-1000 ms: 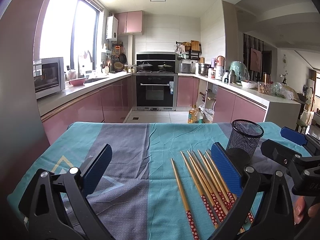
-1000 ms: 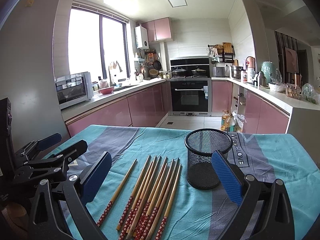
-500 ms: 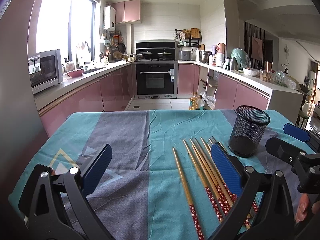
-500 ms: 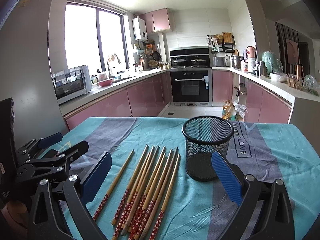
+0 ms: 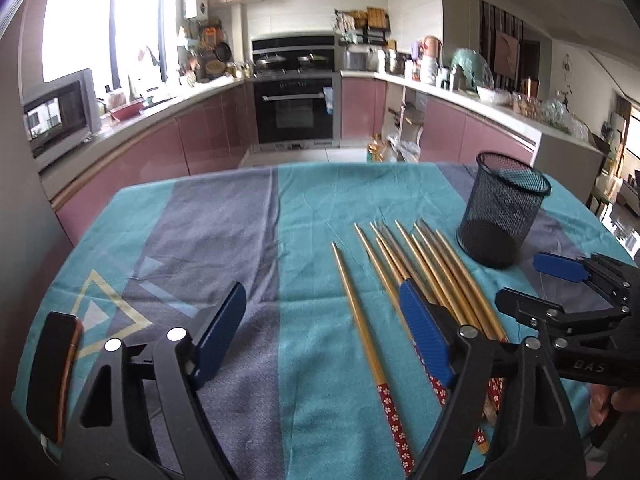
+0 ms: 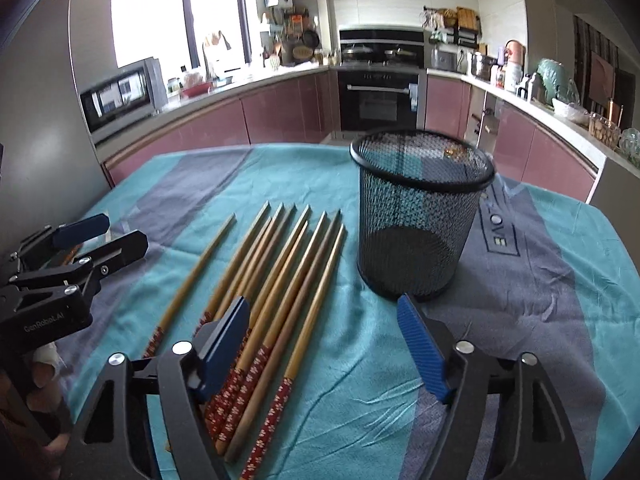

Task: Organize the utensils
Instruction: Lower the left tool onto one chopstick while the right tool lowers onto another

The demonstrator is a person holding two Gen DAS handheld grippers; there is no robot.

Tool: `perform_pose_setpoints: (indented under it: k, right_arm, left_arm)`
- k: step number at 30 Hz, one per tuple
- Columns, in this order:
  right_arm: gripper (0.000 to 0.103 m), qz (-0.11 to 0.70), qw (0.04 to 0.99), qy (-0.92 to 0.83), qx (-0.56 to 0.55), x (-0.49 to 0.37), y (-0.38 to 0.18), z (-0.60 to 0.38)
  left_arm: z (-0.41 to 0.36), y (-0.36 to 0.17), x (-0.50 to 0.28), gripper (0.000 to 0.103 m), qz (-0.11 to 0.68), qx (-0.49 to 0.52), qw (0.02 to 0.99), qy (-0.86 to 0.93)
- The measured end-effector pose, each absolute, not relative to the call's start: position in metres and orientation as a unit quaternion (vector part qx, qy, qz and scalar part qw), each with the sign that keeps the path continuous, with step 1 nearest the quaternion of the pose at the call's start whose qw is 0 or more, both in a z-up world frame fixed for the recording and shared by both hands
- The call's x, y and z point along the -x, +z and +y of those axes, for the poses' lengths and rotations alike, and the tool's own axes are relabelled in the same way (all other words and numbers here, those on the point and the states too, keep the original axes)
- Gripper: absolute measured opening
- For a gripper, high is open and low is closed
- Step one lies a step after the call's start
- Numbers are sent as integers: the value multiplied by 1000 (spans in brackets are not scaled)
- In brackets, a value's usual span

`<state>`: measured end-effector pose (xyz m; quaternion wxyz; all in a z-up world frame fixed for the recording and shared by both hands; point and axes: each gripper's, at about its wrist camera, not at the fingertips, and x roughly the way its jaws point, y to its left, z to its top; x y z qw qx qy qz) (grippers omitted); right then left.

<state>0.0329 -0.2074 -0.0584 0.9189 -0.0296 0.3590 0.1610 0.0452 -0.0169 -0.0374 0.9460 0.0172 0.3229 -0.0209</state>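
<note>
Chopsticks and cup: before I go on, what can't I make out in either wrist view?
- Chopsticks: the patterned ends are cut off by the bottom edge and hidden behind each claw's fingers in both views, so I cannot count them.
- Mesh cup: the bottom looks dark; through the mesh I cannot tell if it is empty.
- Cloth lettering: too small and skewed to read in the right view.

A teal-grey tablecloth carries chopsticks beside a mesh cup.
</note>
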Motion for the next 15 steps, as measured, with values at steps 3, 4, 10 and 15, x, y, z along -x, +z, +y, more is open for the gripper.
perform_pose_setpoints:
  k: [3, 4, 10, 15]
  right_arm:
    - [58, 380, 910, 164, 38, -40, -67, -205]
    - [54, 384, 908, 165, 40, -43, -69, -204]
    - [38, 411, 896, 166, 28, -56, -77, -206]
    - [33, 424, 890, 166, 34, -63, -80, -206]
  left_arm:
    - [-20, -47, -55, 66, 351, -19, 935, -42]
    - [-22, -51, -58, 66, 357, -20, 933, -46]
    - [-32, -74, -79, 50, 403, -33, 913, -60]
    - [-38, -91, -99, 41, 436, -30, 897, -72]
